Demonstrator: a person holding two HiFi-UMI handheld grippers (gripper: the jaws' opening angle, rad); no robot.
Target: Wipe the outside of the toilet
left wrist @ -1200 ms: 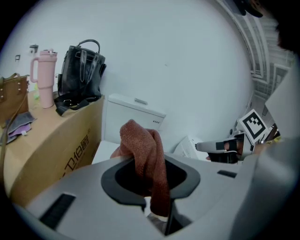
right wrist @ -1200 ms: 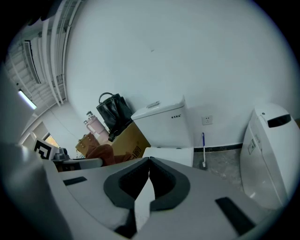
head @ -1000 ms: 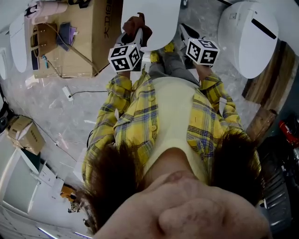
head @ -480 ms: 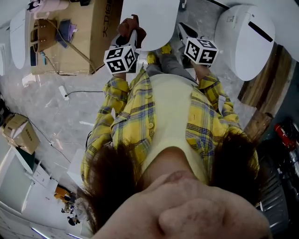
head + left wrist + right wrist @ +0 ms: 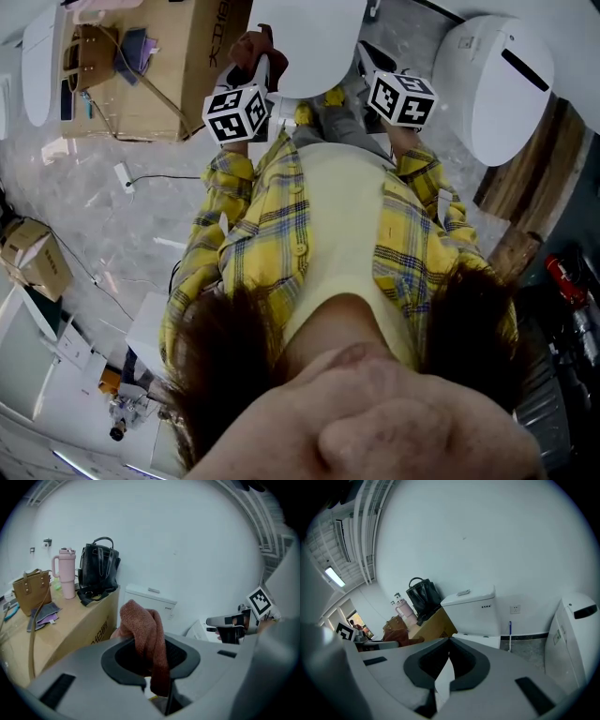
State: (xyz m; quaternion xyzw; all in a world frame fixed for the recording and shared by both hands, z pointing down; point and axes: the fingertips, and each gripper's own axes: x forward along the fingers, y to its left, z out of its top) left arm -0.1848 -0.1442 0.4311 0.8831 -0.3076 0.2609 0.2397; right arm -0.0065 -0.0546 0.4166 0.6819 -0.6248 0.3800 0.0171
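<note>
Left hand-held gripper (image 5: 152, 660) was clamped on the brown cloth (image 5: 143, 630). Right hand-held gripper (image 5: 447, 660) had its jaws together. Toilet (image 5: 471, 611) stood at 12 o'clock.

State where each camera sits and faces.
Head view: on the head, steeply down; shirt, left gripper, right gripper show.
Left gripper view: on that gripper, along jaws shut on cloth, toward toilet tank.
Right gripper view: on that gripper, along shut jaws, toward the toilet tank.
Both gripper views share toilet tank and black bag.
</note>
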